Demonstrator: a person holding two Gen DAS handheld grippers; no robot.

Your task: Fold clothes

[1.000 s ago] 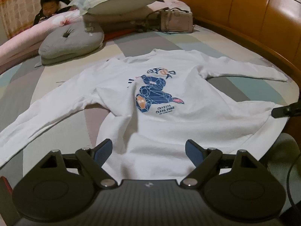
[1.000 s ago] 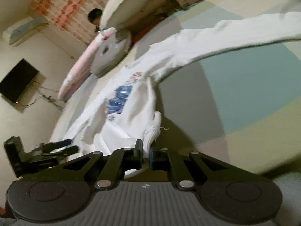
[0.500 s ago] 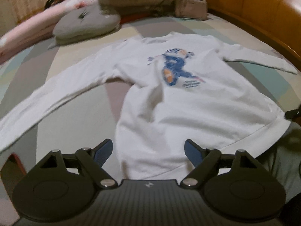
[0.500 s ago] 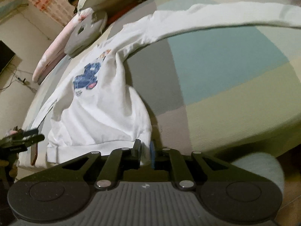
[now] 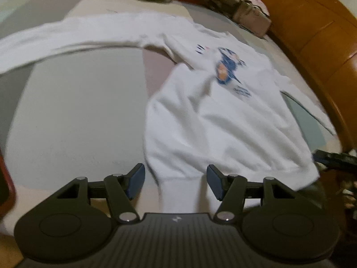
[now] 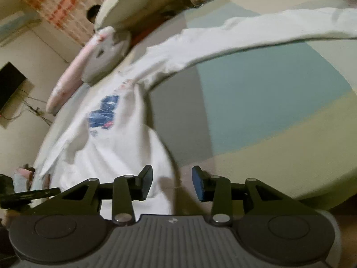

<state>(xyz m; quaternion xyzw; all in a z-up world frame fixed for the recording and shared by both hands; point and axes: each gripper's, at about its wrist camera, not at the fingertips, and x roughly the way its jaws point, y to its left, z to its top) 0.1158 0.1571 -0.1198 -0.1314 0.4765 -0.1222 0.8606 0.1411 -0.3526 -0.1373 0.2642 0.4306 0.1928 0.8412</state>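
- Plainly, little of the folding has been done: the white sweatshirt [image 5: 214, 116] is spread face up on the bed [image 5: 73, 116], its blue print showing, and no fold is to be seen in body or sleeves.
- The left gripper [image 5: 175, 184] is held with its jaws wide apart and nothing clamped; the hem corner of the sweatshirt lies ahead of and between the blue pads [image 5: 135, 181], seemingly untouched.
- The right gripper [image 6: 172, 184] is likewise spread and empty; the other hem corner lies just ahead of its left finger, and bare bedcover lies ahead of its right finger.
- Everything is judged to be left: the sleeves are to be brought in over the body, then the body doubled over.
- One garment is counted, with two sleeves, each stretched out sideways, one beyond the fingers to the left in the left wrist view, one beyond the fingers to the right in the right wrist view.
- Two grippers are counted, each with two fingers.
- Far beyond the fingers, at the head of the bed, one cream pillow [image 6: 129, 6] and one pinkish bag [image 5: 250, 17] are made out; more cushions may lie there, but blur prevents a sure count.
- One wooden headboard [image 5: 319, 44] is seen beyond the right finger of the left gripper.
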